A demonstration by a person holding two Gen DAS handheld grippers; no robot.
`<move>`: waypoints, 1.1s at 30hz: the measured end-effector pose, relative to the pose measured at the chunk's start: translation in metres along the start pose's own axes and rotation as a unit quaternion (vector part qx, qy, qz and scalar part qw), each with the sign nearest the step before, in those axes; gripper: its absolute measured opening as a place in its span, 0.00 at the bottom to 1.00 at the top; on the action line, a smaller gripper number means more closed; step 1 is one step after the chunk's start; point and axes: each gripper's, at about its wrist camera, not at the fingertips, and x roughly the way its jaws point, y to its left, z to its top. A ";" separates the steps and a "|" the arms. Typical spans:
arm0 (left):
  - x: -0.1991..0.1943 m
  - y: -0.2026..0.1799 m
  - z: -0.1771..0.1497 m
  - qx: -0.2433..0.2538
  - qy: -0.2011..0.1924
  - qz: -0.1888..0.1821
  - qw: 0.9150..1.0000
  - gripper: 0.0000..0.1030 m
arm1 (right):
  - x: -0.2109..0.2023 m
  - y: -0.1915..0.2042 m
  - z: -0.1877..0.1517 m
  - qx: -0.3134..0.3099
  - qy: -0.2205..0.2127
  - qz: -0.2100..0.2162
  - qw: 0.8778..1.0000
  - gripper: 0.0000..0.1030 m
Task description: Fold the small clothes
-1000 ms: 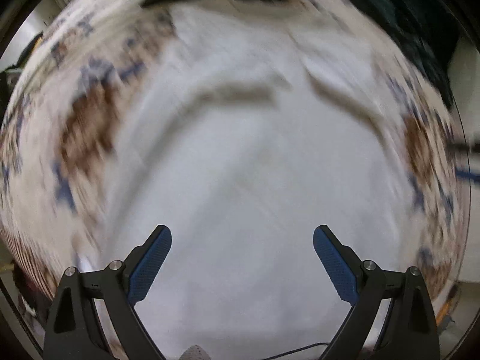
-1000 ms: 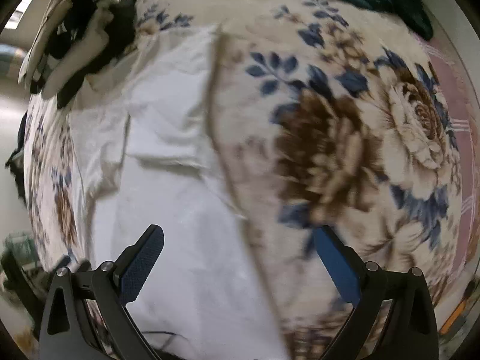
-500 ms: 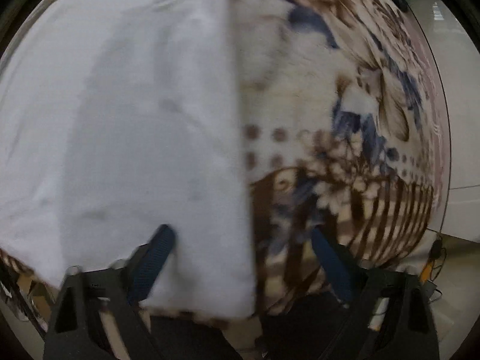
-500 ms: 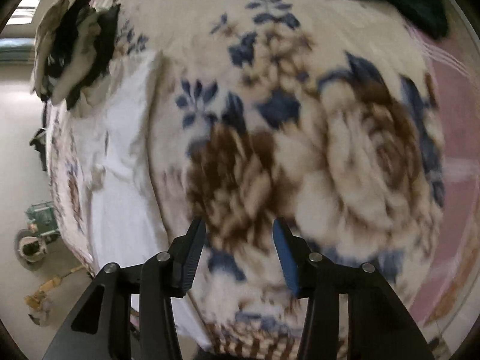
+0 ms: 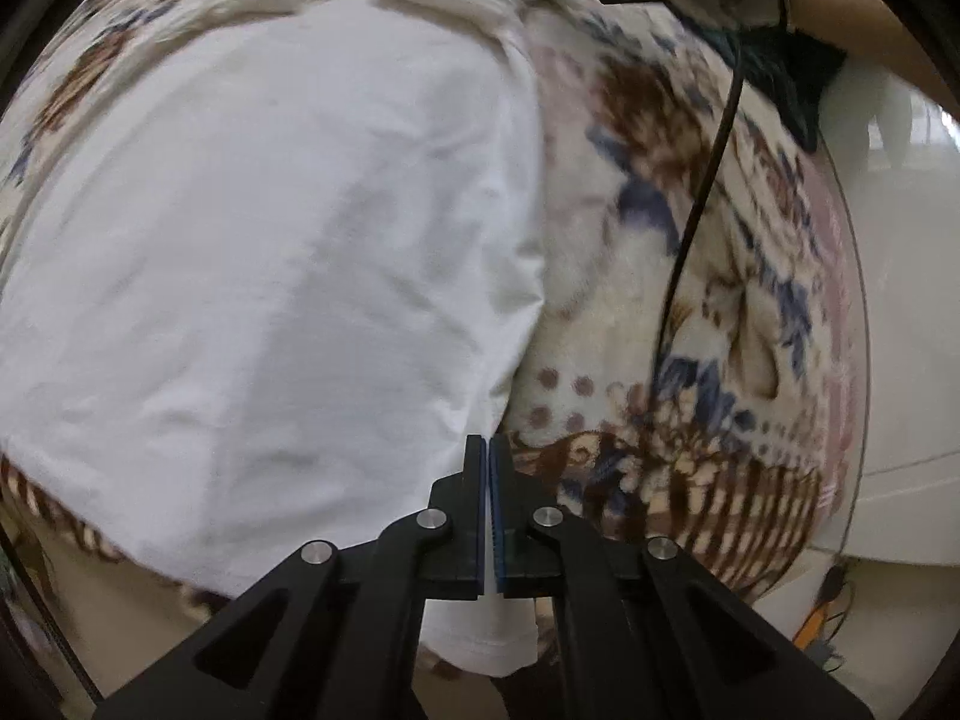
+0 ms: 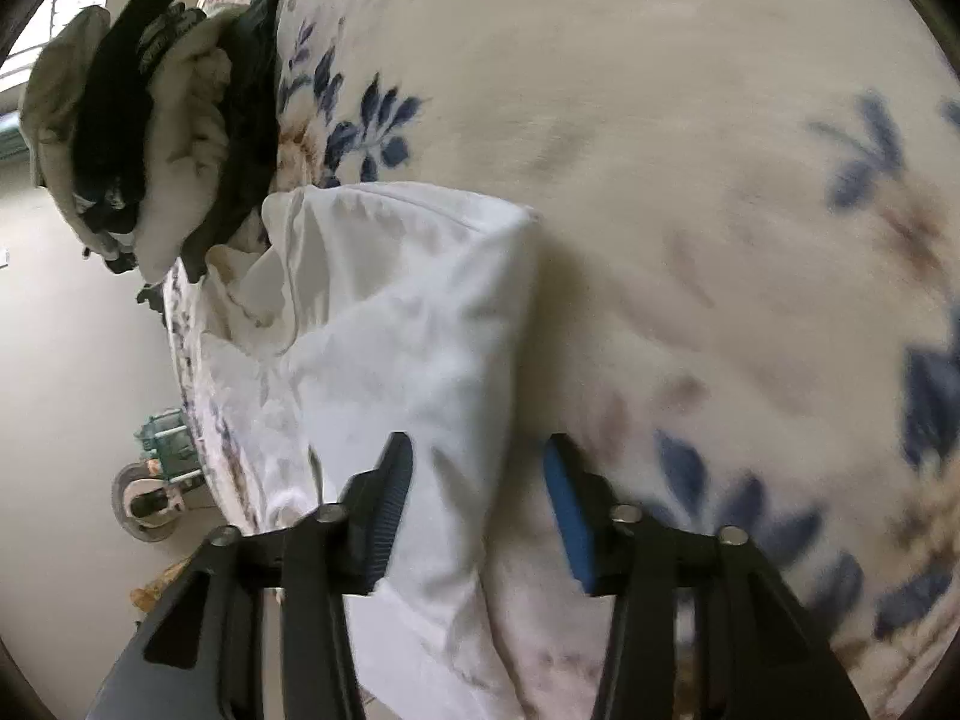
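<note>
Where open before, left tool (image 5: 486, 450) pinched shut.

Bare floral blanket (image 6: 690, 192) lies open right of the white garment (image 6: 408, 324). A clothes pile (image 6: 150, 126) blocks the garment's far-left corner. A black cable (image 5: 702, 192) crosses the blanket right of the garment.

white garment (image 5: 270, 228), wrinkled, spread flat on floral blanket (image 5: 708, 312)

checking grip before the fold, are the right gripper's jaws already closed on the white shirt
No, the right gripper has its jaws spread apart, straddling the edge of the white shirt without pinching it.
</note>
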 end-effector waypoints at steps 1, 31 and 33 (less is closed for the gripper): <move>-0.007 0.008 0.000 -0.008 -0.002 -0.004 1.000 0.00 | 0.003 0.004 0.000 -0.002 -0.002 -0.007 1.000 0.06; -0.089 0.380 0.048 -0.253 -0.060 -0.008 0.966 0.00 | 0.167 0.374 0.005 -0.173 -0.006 -0.258 0.950 0.04; -0.080 0.394 0.048 -0.261 -0.048 -0.015 0.964 0.00 | 0.186 0.378 0.006 -0.173 -0.004 -0.280 0.944 0.04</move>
